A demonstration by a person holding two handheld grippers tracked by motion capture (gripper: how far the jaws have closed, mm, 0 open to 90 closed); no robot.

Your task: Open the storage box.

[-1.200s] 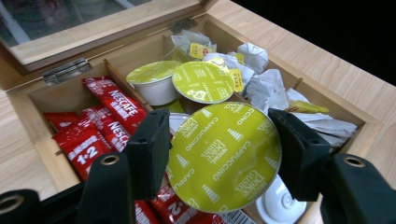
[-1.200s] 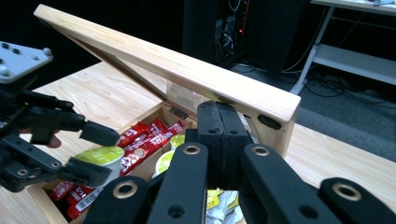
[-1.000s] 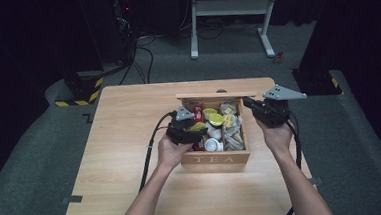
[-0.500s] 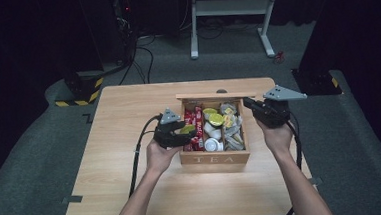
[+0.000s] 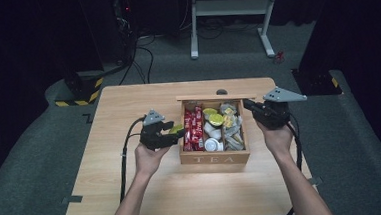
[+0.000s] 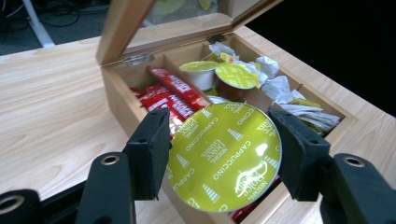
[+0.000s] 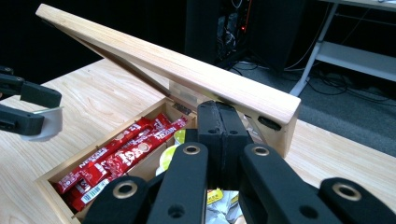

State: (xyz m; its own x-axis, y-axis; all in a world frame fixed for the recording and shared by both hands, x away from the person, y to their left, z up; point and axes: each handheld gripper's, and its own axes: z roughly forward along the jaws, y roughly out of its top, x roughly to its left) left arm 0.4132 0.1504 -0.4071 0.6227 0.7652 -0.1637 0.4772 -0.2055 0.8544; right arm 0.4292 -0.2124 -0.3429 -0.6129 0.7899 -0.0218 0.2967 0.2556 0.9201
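Observation:
A wooden box marked TEA (image 5: 214, 159) stands mid-table with its hinged lid (image 5: 215, 97) raised. It holds red sachets (image 5: 193, 130), yellow-topped capsules (image 5: 215, 119) and crumpled packets. My left gripper (image 5: 174, 134) hovers just off the box's left wall, shut on a capsule with a yellow-green Cappuccino foil (image 6: 224, 156). At the box's back right corner my right gripper (image 5: 249, 105) has its jaws pressed together with nothing between them. In the right gripper view its tip (image 7: 219, 112) sits under the tilted lid (image 7: 177, 70), touching it from below.
Bare tabletop (image 5: 119, 117) lies left of the box and in front of it. A small dark knob (image 5: 221, 91) rests on the table behind the lid. Cables trail from both grippers over the table's near edge. White desk legs (image 5: 194, 32) stand on the floor beyond.
My left gripper has drawn back leftward out of the box, carrying the yellow-green capsule past the left wall. The right gripper has stayed at the lid.

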